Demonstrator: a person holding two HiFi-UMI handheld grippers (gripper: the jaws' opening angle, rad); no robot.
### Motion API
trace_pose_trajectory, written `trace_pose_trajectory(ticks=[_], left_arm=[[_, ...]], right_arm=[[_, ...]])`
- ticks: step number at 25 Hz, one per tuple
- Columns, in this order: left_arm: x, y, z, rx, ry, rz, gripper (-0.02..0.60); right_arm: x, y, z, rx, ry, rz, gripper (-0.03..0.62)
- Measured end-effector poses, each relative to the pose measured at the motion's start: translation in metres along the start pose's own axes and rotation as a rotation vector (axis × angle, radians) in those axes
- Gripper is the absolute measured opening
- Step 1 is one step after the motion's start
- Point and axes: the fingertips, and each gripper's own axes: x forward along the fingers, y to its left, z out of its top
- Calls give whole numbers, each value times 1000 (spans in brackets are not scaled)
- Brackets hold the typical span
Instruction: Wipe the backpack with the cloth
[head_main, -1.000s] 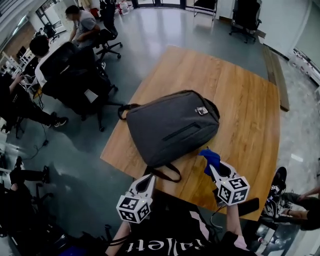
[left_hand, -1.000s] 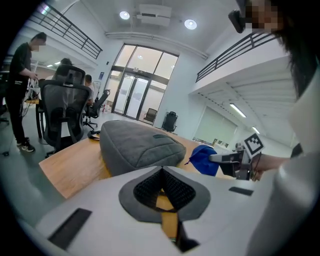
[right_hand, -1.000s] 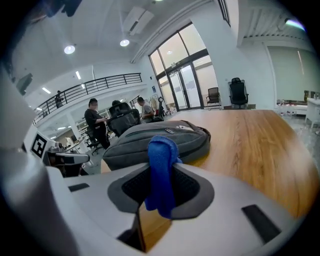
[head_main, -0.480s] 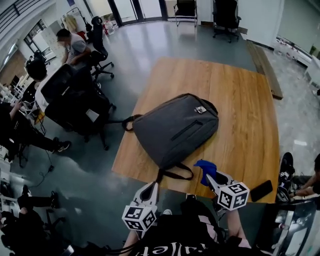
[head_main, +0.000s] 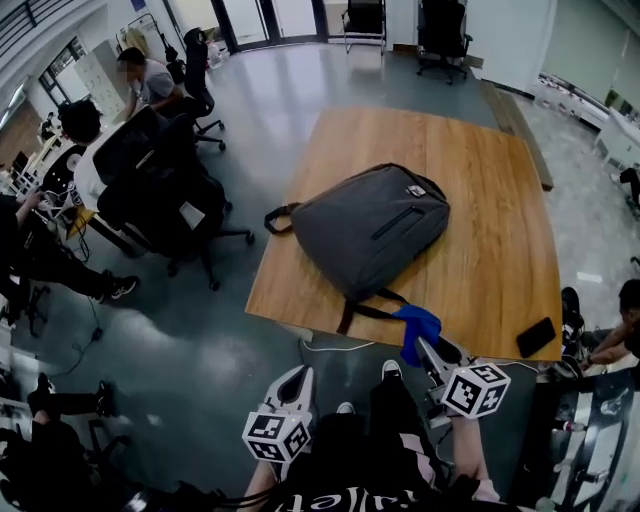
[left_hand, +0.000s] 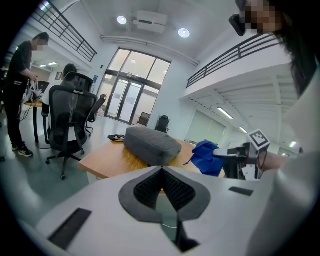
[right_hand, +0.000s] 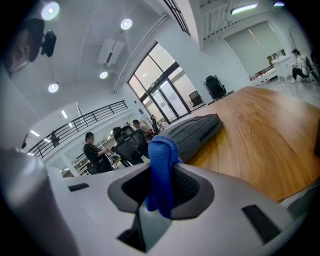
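Head view: the grey backpack (head_main: 375, 230) lies flat on the wooden counter (head_main: 500, 250). Its long axis runs from about 7 o'clock to 1 o'clock, and dark straps trail off its near end. The right gripper (head_main: 428, 352) hangs at the counter's near edge, its jaws pinching a bunched blue cloth (head_main: 418, 330) that stands up between them. From those jaws the bag lies ahead at roughly 11 o'clock, close but apart. The left gripper (head_main: 298, 380) sits lower, off the counter, with the bag at about 1 o'clock; its jaws are pressed together on nothing. The right looks the nearer, so the reach is probably its job. The bag's face is smooth woven fabric, softly domed, with a slit zip pocket. The cloth looks plush and limp. The counter is grained planks.
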Motion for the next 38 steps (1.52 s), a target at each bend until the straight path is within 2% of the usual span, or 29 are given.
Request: trace_pose_trajectory(ticks=[5, 10, 18, 23, 30, 38], left_arm=[[-16, -10, -10, -15, 8, -49, -2], [-12, -42, -6, 6, -7, -104, -2], [0, -107, -8, 17, -35, -131, -2], [-6, -159, -32, 23, -13, -143, -2], [-22, -184, -64, 14, -10, -84, -2], [-34, -190, -68, -2, -42, -42, -2]], right_arm=[[-22, 27, -34, 5, 31, -8, 104], [-50, 34, -43, -6, 39, -9, 104], [-101, 5, -40, -18, 41, -8, 104], [-135, -9, -48, -18, 63, 14, 104], [-157, -19, -68, -44, 108, 74, 103], [-168, -17, -81, -68, 132, 113, 104]])
